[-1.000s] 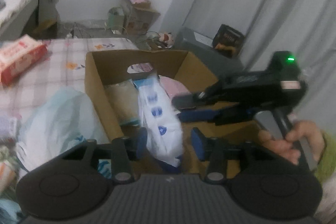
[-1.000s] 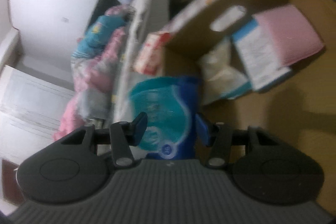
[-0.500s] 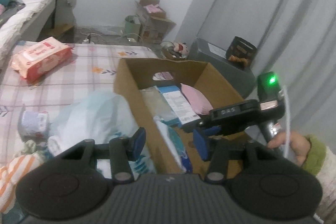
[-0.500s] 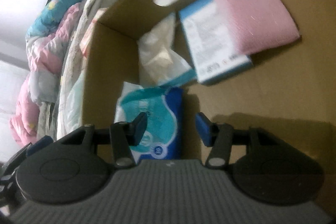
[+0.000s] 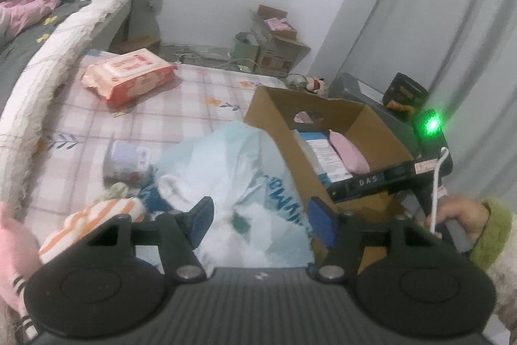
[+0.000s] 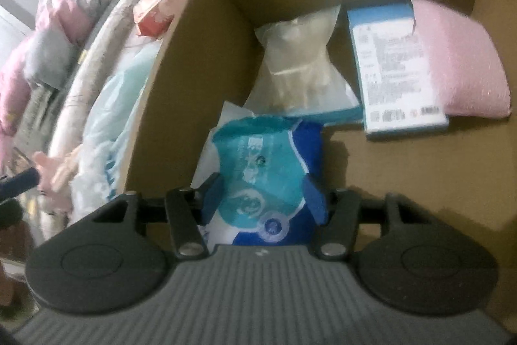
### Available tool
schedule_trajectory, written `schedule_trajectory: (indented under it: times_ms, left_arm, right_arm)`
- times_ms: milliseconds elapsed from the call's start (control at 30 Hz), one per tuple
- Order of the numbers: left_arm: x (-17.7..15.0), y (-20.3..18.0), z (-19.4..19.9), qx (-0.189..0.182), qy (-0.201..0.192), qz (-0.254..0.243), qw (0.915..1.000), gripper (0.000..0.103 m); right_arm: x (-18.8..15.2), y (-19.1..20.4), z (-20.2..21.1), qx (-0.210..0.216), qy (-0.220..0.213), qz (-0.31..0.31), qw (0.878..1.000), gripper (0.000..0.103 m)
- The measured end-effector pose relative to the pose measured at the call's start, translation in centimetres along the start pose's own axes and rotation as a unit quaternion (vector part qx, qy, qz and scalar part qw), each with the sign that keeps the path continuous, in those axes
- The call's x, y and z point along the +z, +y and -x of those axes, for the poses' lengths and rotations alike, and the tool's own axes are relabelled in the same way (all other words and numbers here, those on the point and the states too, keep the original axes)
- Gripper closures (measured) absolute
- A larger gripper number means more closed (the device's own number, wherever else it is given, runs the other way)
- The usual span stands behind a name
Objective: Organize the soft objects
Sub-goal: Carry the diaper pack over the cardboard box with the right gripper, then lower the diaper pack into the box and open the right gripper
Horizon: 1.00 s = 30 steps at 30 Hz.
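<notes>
An open cardboard box (image 5: 274,118) stands on the checked bed sheet. It holds a pink soft pad (image 6: 458,63), a blue-and-white pack (image 6: 391,70), a clear bag of cream stuff (image 6: 297,60) and a teal-and-blue tissue pack (image 6: 261,157) leaning by the left wall (image 6: 200,70). My right gripper (image 6: 263,199) reaches down into the box. Its jaws are opening, with the tissue pack between them and the pads at the pack's sides, not squeezing it. My left gripper (image 5: 260,215) hovers outside the box over a pale blue plastic bag (image 5: 232,157), jaws opening and nothing held.
A red wipes pack (image 5: 129,73), a lavender roll (image 5: 127,157) and an orange-striped cloth (image 5: 90,219) lie on the sheet left of the box. A pink plush (image 5: 13,248) is at the left edge. Bedding is piled on a raised mattress; grey curtains hang on the right.
My left gripper let go of the tissue pack, drew back left out of the box and spread its jaws. My right gripper tipped down into the box over the pack.
</notes>
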<state>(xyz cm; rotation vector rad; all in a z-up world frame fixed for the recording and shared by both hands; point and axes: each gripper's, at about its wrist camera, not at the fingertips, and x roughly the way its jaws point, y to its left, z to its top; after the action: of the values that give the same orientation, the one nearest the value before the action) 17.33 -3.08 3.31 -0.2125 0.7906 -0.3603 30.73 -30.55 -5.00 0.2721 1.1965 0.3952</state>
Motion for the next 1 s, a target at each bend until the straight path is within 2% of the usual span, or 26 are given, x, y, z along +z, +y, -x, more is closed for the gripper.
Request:
schedule_trajectory:
  times_ms: [67, 200, 267, 367, 467, 533, 667, 733, 800, 833, 900, 1000]
  left_arm:
    - [-0.4, 0.3, 0.4, 0.005, -0.002, -0.001, 1.0, 0.034]
    - [-1.1, 0.7, 1.2, 0.012, -0.004, 0.0, 0.9999, 0.028]
    - [-1.6, 1.0, 1.5, 0.012, -0.005, 0.001, 0.9999, 0.026]
    - [-2.4, 1.5, 2.5, 0.015, -0.008, 0.003, 0.9998, 0.024]
    - [-3.3, 2.0, 3.3, 0.02, -0.009, 0.001, 0.9997, 0.021]
    - [-3.9, 2.4, 3.7, 0.027, -0.007, 0.0, 0.9996, 0.019]
    - [-5.1, 3.5, 4.3, 0.037, 0.0, 0.015, 0.9992, 0.018]
    - [-5.5, 4.0, 4.5, 0.038, 0.002, 0.024, 0.999, 0.018]
    - [-5.8, 4.3, 4.6, 0.036, 0.002, 0.032, 0.9988, 0.018]
    - [-5.9, 4.5, 4.7, 0.035, 0.0, 0.035, 0.9988, 0.018]
    - [-6.1, 4.7, 4.8, 0.032, -0.001, 0.038, 0.9988, 0.018]
    - [-6.1, 4.8, 4.9, 0.031, -0.001, 0.036, 0.9989, 0.018]
  right_arm:
    - [0.2, 0.5, -0.2, -0.016, -0.002, 0.01, 1.0, 0.048]
    - [0.1, 0.9, -0.6, -0.069, -0.008, 0.037, 0.997, 0.039]
    - [0.1, 0.4, -0.4, -0.076, -0.008, 0.024, 0.997, 0.039]
    - [-0.4, -0.9, 0.5, -0.058, -0.009, -0.018, 0.998, 0.039]
    - [-1.3, -1.7, 1.8, -0.022, -0.01, -0.049, 0.999, 0.037]
    - [-1.9, -1.7, 1.5, -0.006, 0.009, -0.049, 0.999, 0.033]
    - [-3.3, -0.4, -0.3, -0.013, 0.041, -0.022, 0.999, 0.032]
    - [-3.5, -0.4, -0.6, -0.009, 0.044, -0.028, 0.999, 0.036]
    - [-3.7, -0.6, -0.4, -0.001, 0.041, -0.047, 0.998, 0.045]
    - [-3.8, -0.7, -0.3, -0.008, 0.037, -0.052, 0.998, 0.05]
    - [-4.0, -0.8, 0.0, -0.02, 0.027, -0.06, 0.998, 0.055]
    - [-4.3, -1.0, 0.8, -0.041, 0.011, -0.08, 0.996, 0.057]
